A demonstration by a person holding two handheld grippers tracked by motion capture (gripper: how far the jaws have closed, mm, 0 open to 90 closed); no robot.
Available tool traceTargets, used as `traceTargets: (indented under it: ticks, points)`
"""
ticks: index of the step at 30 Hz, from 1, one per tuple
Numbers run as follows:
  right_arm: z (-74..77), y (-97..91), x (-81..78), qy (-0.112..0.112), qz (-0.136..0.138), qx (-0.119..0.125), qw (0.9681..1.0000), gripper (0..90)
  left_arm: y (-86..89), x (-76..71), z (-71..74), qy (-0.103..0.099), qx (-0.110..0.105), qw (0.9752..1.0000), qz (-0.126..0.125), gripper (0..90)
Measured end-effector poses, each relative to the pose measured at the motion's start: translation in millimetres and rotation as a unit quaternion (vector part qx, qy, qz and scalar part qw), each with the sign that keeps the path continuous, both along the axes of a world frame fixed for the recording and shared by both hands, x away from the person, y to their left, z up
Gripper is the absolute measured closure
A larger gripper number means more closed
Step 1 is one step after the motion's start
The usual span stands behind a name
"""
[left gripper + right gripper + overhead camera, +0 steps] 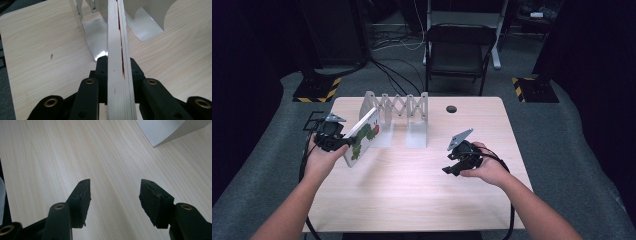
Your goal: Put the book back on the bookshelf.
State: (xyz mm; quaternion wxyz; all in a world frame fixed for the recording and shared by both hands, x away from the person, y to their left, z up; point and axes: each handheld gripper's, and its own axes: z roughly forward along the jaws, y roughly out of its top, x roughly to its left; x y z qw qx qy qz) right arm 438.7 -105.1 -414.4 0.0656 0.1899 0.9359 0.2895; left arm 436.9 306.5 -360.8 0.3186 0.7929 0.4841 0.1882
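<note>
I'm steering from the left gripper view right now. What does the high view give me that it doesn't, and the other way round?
High view: the book's cover with its green caterpillar picture, the whole white expanding rack, the right gripper open and empty over bare table, and a chair beyond.

Left gripper view: the book's page edge end-on, clamped between the left gripper's jaws, lined up toward the gap between two rack dividers.

Both: book held off the table, tilted, short of the rack.
</note>
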Motion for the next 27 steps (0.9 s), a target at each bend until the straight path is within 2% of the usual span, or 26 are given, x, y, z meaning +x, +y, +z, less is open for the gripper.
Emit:
traceTargets:
  ticks: [14,16,22,24,25,27]
  points:
    - [-0.2,-3.5,-1.1,-0.002,-0.005,0.000,1.0000,42.2,-11.3,21.1,5.0,0.000,0.001,0.9994,0.035,75.9]
    - [-0.3,-4.1,-0.8,-0.003,-0.004,0.000,1.0000,42.2,-13.4,24.2,5.2,0.000,0.009,0.9992,0.038,76.0]
    - [-0.8,-5.4,-1.1,0.000,-0.004,0.002,1.0000,42.2,-17.1,34.2,4.0,0.001,0.011,0.9982,0.059,76.0]
    - [-0.6,-5.4,-1.6,0.000,-0.005,0.000,1.0000,42.2,-17.0,35.5,3.9,0.005,0.014,0.9981,0.059,76.0]
    - [-0.7,-5.5,-1.6,0.000,-0.004,0.002,1.0000,42.2,-18.0,36.8,2.7,0.000,0.008,0.9979,0.065,76.0]
    - [-0.8,-5.9,-1.8,0.000,-0.004,0.003,1.0000,42.2,-18.0,38.8,2.5,0.004,0.014,0.9978,0.065,76.0]
